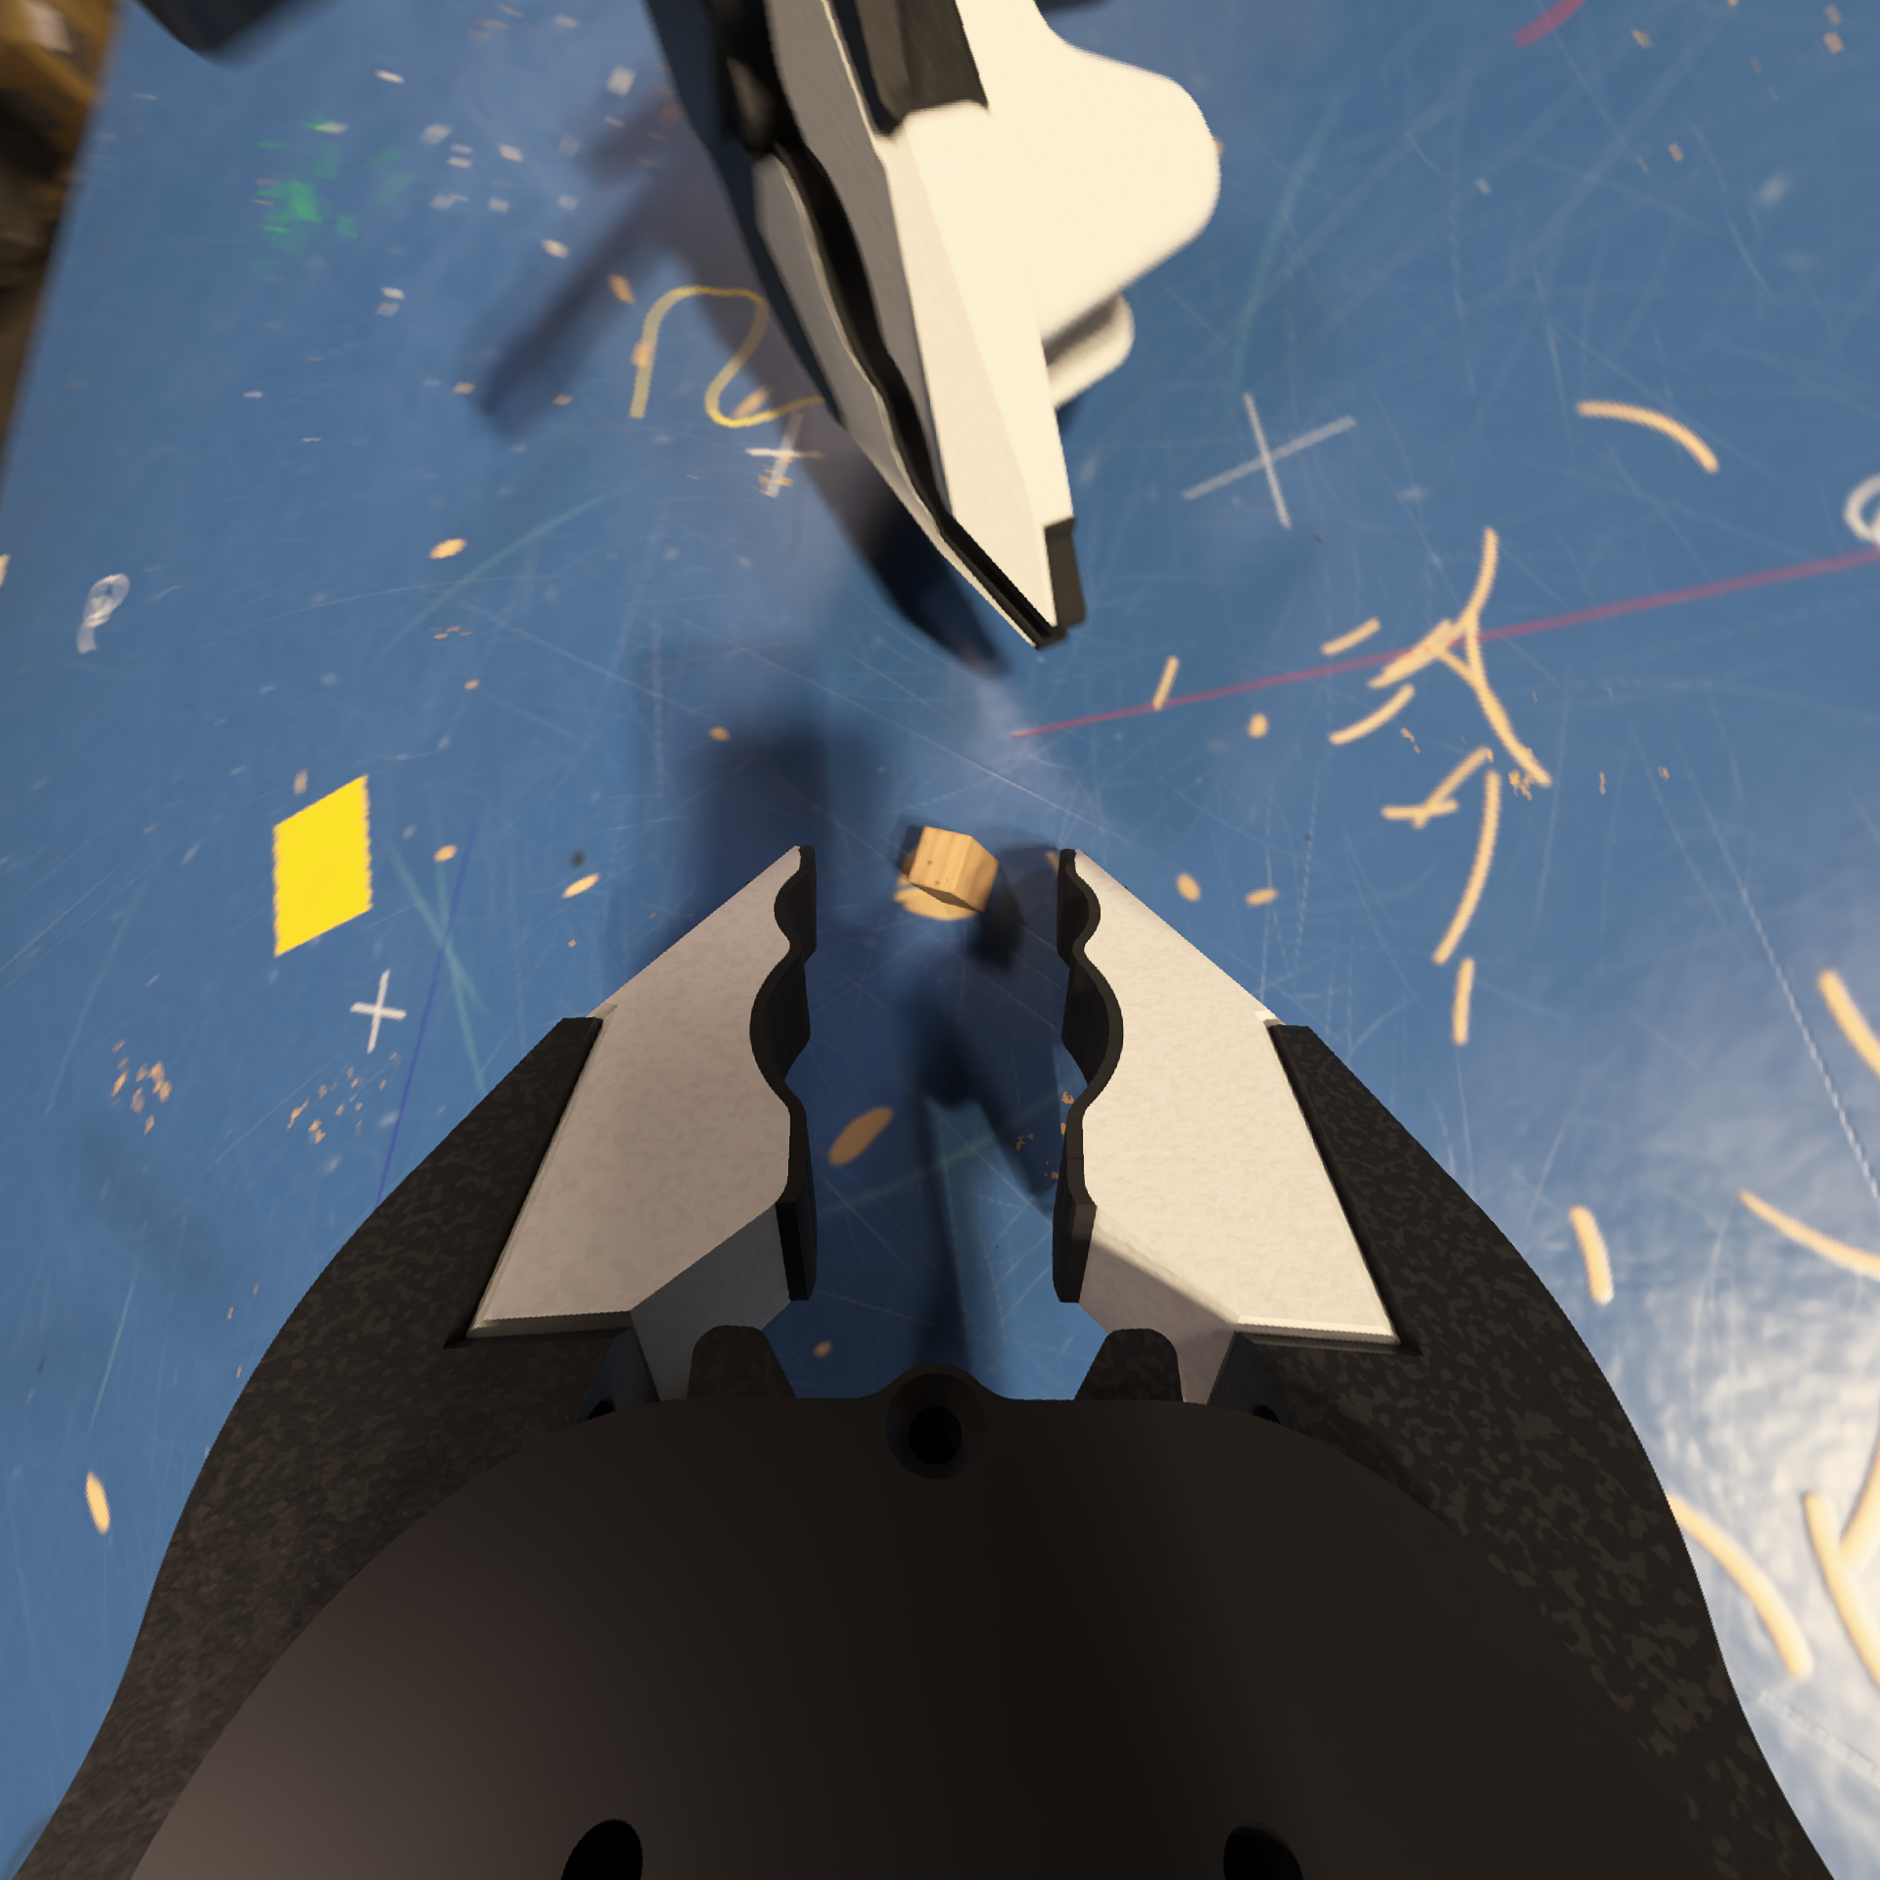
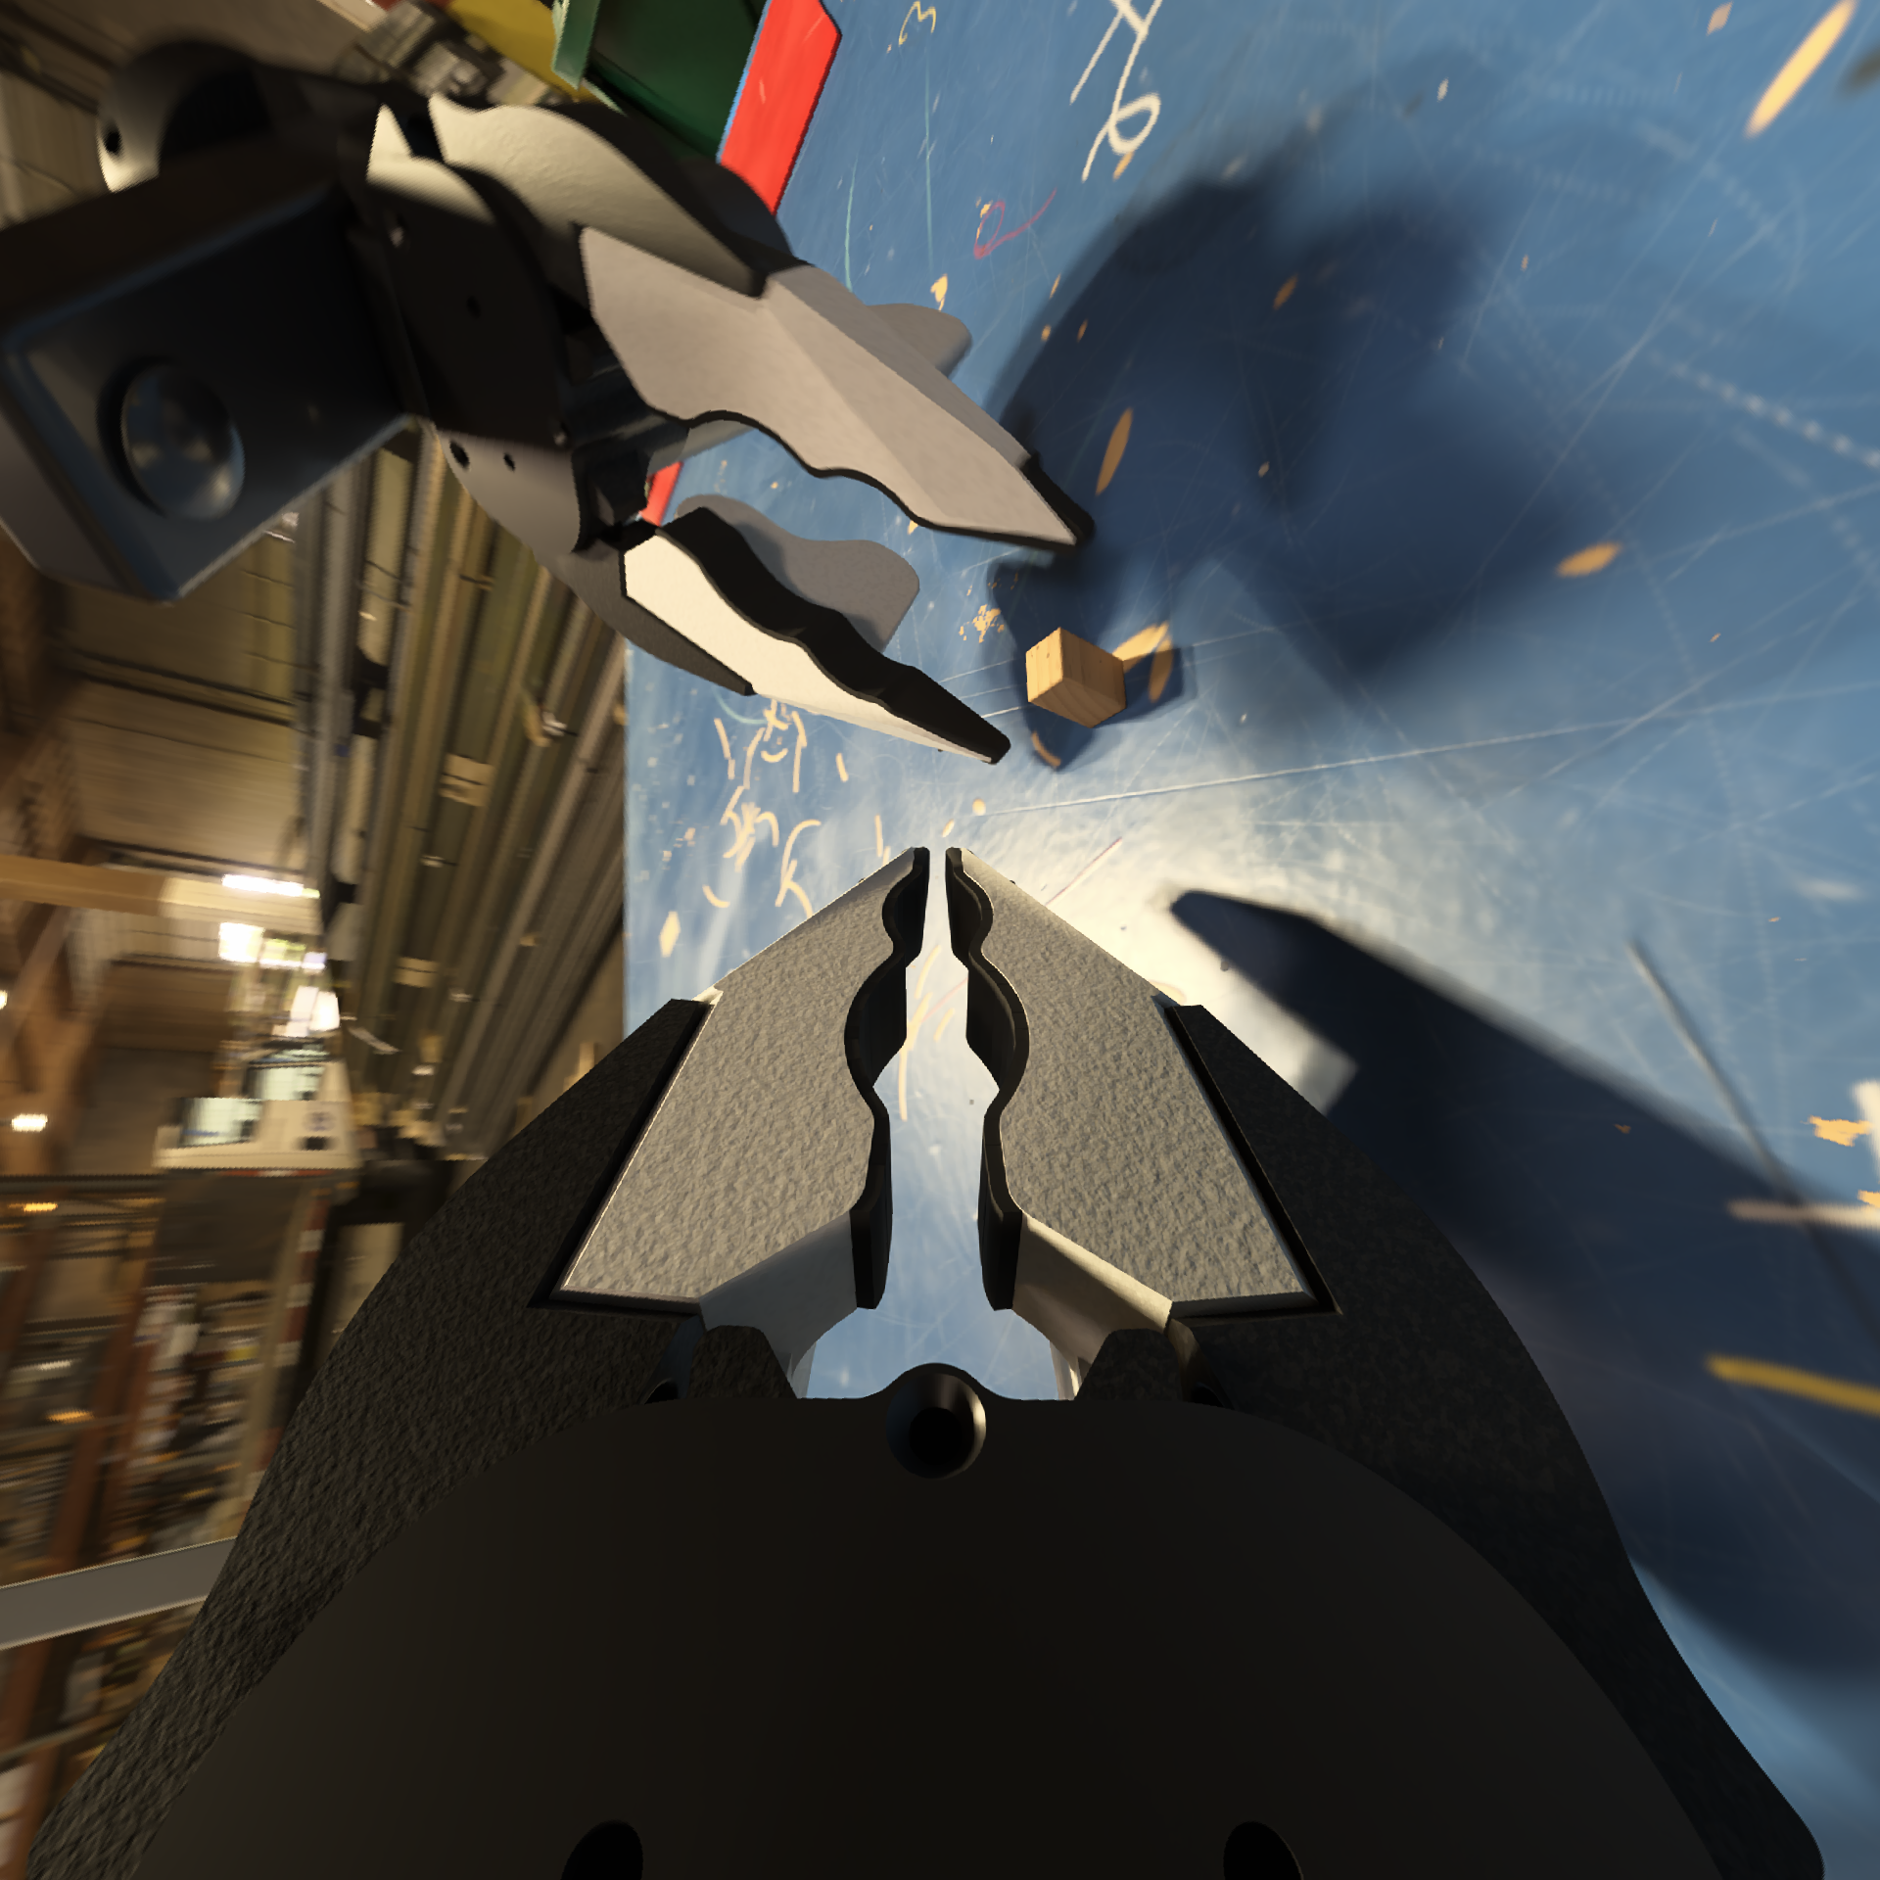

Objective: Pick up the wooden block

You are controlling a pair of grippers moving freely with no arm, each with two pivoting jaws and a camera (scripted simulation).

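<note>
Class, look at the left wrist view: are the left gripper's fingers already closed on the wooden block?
No: the left gripper is open, and the wooden block sits untouched on the blue table between its fingertips.

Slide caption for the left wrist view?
Open left gripper nears the wooden block on the blue table; right gripper hangs shut.

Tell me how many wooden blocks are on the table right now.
1. The wooden block sits on the blue table, just ahead of the open left claw, untouched. None others visible.

The right tongs [image 1: 1053,621] run off the left wrist view's top edge; the far background [image 2: 254,1017] is blurred.
</note>
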